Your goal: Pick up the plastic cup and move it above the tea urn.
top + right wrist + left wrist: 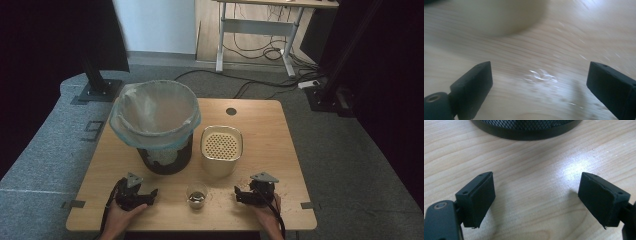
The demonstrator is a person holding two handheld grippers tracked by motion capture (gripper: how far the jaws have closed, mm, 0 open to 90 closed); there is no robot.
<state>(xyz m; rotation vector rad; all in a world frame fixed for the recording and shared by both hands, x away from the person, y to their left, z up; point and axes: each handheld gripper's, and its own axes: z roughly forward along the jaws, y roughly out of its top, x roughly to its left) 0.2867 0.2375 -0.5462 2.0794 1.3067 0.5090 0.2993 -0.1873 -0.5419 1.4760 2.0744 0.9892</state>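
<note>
A black mesh bin lined with a pale plastic bag stands at the table's left middle. Beside it sits a cream container with a perforated top. A small clear glass with dark contents stands near the front edge, between my grippers. My left gripper rests on the table left of the glass, open, with bare wood between its pads; the bin's base lies ahead. My right gripper rests right of the glass, open and empty, the cream container blurred ahead.
Small crumbs and specks are scattered on the wooden table around the right gripper. A round cable hole sits at the table's back. Beyond stand a desk frame, floor cables and black stand bases.
</note>
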